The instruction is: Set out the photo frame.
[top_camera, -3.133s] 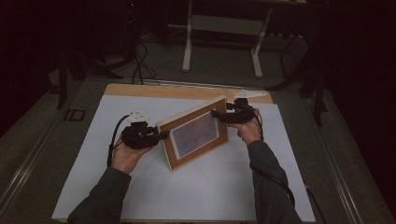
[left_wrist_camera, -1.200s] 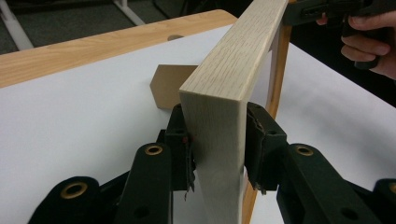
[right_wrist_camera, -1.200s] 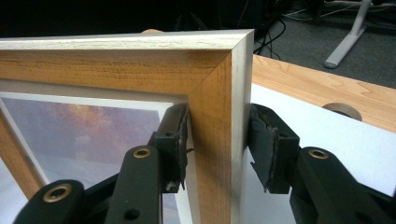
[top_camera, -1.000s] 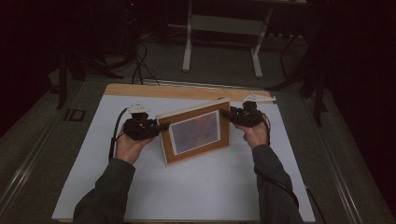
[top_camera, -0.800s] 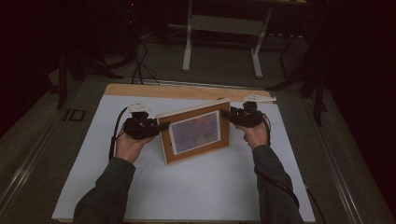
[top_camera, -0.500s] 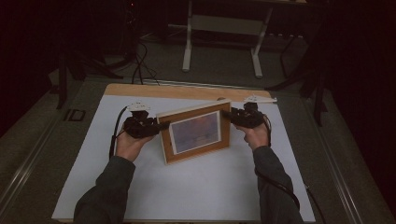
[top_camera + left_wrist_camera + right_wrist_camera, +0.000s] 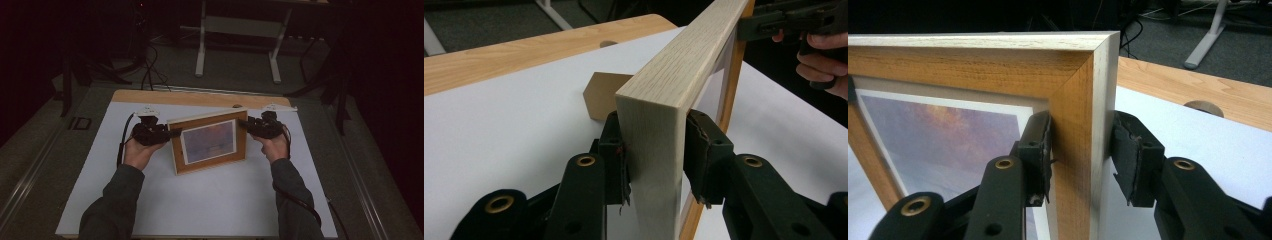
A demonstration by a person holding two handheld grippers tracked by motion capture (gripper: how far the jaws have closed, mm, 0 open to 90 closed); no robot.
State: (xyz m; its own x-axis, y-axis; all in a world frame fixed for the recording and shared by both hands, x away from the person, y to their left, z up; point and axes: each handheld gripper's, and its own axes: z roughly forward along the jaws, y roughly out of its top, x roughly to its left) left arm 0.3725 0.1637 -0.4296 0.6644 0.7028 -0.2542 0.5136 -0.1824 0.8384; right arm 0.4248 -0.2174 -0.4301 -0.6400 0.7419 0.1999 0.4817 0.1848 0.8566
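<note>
A wooden picture frame [image 7: 209,142] with a purple-and-orange print stands upright on the white sheet [image 7: 200,205], its front toward the person. My left gripper [image 7: 175,133] is shut on its left edge, and my right gripper [image 7: 244,124] is shut on its right edge near the top. In the left gripper view the pads [image 7: 616,160] press both faces of the pale frame edge [image 7: 684,65], with a brown cardboard stand [image 7: 604,95] behind it. In the right gripper view the pads [image 7: 1035,145] clamp the frame's corner rail [image 7: 1078,100].
A bare wooden strip [image 7: 200,97] with a round hole [image 7: 236,106] runs along the table's far edge. Beyond it, white legs of another stand [image 7: 200,50] and cables [image 7: 150,75] lie on the dark floor. Grey rails flank the sheet.
Since the earliest frame the picture frame has been turned squarer to the person and set more upright, and both hands have shifted with it. Over the last second almost nothing has moved.
</note>
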